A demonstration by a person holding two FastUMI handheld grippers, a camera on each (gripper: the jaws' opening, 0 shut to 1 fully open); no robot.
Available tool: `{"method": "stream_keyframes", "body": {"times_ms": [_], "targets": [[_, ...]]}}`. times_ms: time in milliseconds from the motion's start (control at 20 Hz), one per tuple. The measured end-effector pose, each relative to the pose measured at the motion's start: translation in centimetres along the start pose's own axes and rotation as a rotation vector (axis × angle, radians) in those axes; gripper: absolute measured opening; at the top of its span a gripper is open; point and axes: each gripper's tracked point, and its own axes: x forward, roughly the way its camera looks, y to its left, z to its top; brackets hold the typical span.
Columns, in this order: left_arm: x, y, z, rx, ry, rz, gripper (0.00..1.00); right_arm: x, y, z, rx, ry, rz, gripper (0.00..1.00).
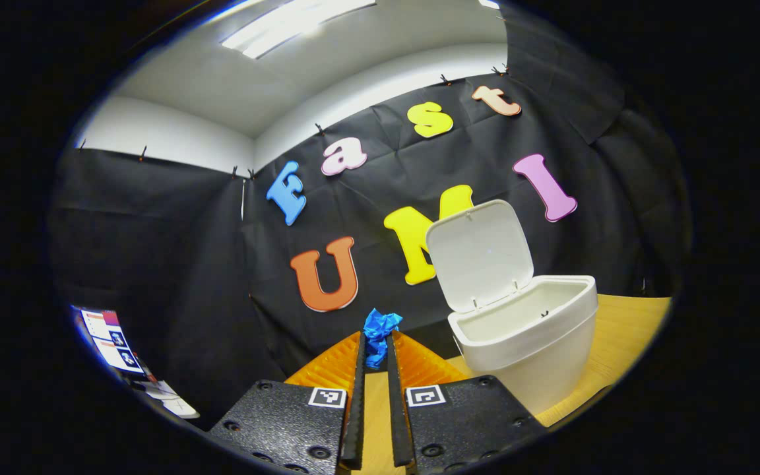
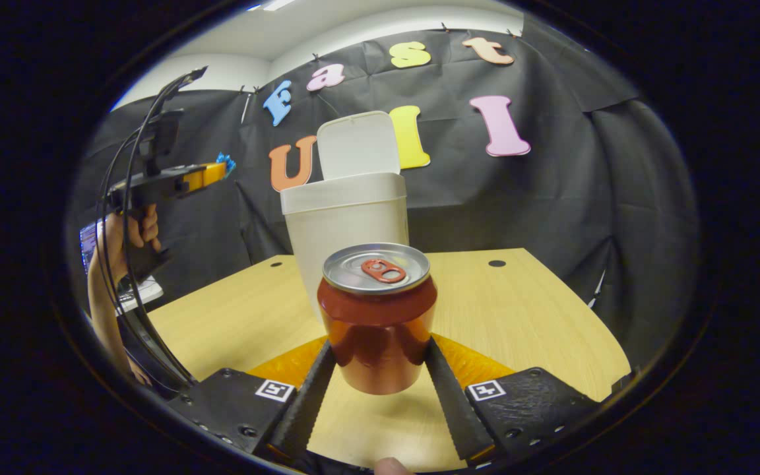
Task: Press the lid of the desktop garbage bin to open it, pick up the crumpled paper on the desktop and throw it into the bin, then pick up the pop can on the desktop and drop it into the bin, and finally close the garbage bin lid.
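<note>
The blue crumpled paper (image 1: pixel 380 328) is pinched at the tips of my left gripper (image 1: pixel 375 342), which is shut on it and held up in the air. To its right stands the white bin (image 1: pixel 530 333) with its lid (image 1: pixel 482 254) swung up. In the right gripper view, the red pop can (image 2: pixel 377 316) stands upright between the fingers of my right gripper (image 2: pixel 378 349), and both fingers touch its sides. Behind the can is the open bin (image 2: pixel 347 218). The left gripper (image 2: pixel 212 173) with the paper (image 2: pixel 225 161) hovers high to the bin's left.
The wooden table (image 2: pixel 525 310) has small round holes near its far edge. A person's hand (image 2: pixel 123 244) holds the left gripper, with cables looping down beside it. Printed sheets (image 1: pixel 109 338) lie off the table's left side.
</note>
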Motion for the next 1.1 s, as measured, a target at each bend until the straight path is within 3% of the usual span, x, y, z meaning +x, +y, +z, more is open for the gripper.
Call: {"method": "stream_keyframes", "body": {"times_ms": [150, 250, 700, 1000, 1100], "targets": [[2.1, -5.3, -0.9, -0.194, 0.081, -0.169, 0.22, -0.3, -0.5, 1.2, 0.003, -0.007, 0.001, 0.80], [3.2, -7.4, -0.3, -0.264, 0.113, -0.218, 0.20, -0.3, -0.9, 2.9, 0.001, -0.024, -0.007, 0.80], [9.2, -14.4, -1.0, -0.355, 0.220, -0.349, 0.25, 0.0, -0.6, 8.4, -0.055, -0.109, -0.014, 0.80], [9.6, -14.7, -0.3, -0.384, 0.197, -0.365, 0.92, 0.7, -1.0, 9.5, -0.040, -0.114, -0.028, 0.80], [8.5, -13.5, -0.8, -0.402, 0.208, -0.353, 0.97, 1.4, -0.7, 10.4, -0.062, -0.113, -0.034, 0.80]]}}
